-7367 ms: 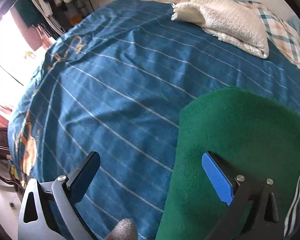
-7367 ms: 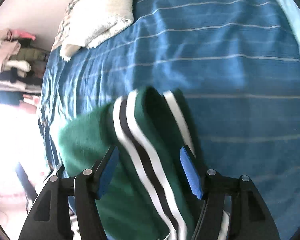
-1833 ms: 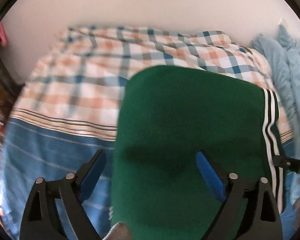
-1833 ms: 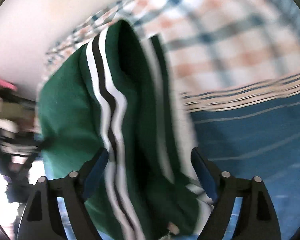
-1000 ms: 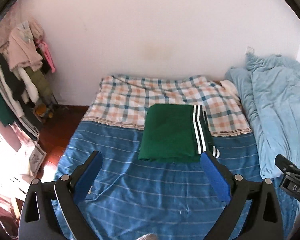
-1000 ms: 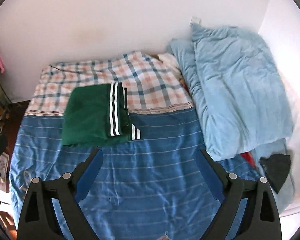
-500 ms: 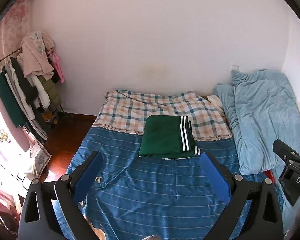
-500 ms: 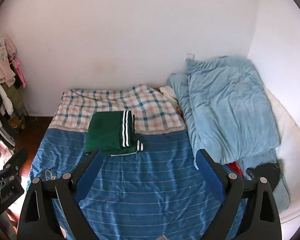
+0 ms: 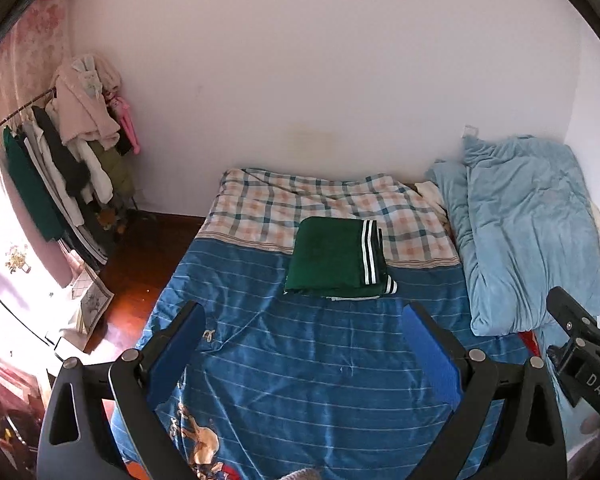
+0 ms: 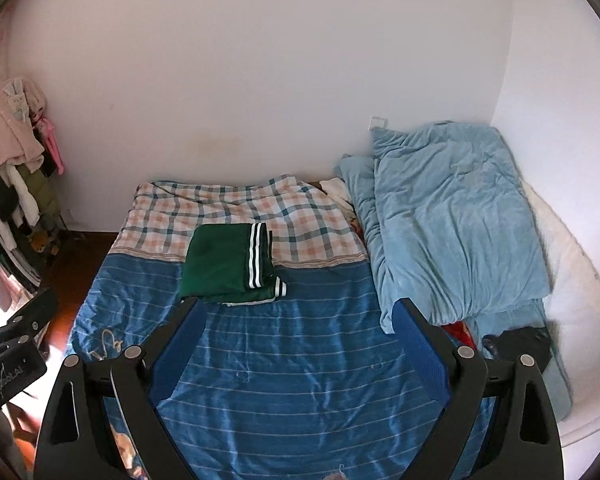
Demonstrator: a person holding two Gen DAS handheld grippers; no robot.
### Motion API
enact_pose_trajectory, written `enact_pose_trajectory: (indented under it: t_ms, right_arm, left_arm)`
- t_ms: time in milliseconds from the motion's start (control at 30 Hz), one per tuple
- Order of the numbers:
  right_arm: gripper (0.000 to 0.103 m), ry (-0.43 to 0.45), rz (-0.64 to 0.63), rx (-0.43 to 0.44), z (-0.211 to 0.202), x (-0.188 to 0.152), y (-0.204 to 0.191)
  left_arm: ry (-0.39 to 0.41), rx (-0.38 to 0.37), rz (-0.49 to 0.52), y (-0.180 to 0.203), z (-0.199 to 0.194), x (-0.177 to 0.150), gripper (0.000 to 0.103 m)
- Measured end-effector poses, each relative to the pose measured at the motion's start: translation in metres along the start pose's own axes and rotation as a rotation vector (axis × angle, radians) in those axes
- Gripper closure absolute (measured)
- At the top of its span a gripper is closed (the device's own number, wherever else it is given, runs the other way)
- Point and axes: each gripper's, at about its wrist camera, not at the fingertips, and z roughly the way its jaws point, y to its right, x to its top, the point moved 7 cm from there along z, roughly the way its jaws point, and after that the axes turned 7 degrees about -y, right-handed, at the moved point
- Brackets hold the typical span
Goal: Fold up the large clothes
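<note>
Left gripper point(image 9: 300, 344) wide, blue pads spread, nothing between them; right gripper point(image 10: 300, 332) same, wide and empty. Both held well back from the bed and raised, looking down along its length, roughly level and side by side: each shows at the edge of the other's view, the right one's black frame low on the right of the left camera, the left one's low on the left of the right camera. Hands holding them aren't visible, so can't say more on wrist pose. Reads as a stand-off pose, not an approach; neither gripper is near cloth. Task item: folded dark green garment with white-and-black striped trim point(image 9: 336, 258) lies flat as a compact rectangle on the bed, straddling the seam where the blue striped bedspread point(image 9: 320, 360) meets the orange-and-teal checked cover point(image 9: 268, 208), striped edge on the right, a lower layer sticking out slightly at the near right corner. Placement looks deliberate: parked at the far end, leaving the near blue area free as work surface. Judgement: this fold is done. Crumpled light blue duvet point(image 10: 452, 216) is piled along the right side near the wall, well apart from the garment. Clothes rack with hanging garments point(image 9: 60, 160) stands off the bed's left.
</note>
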Motion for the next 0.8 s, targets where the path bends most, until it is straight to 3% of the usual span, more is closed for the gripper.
enact_pose_trajectory:
  t_ms: [800]
  right_arm:
    - [0.004,0.019,-0.034,0.049,-0.014,0.006,-0.006]
  left_arm:
    - [0.044,0.024,-0.016,-0.007,-0.020,-0.001,0.002]
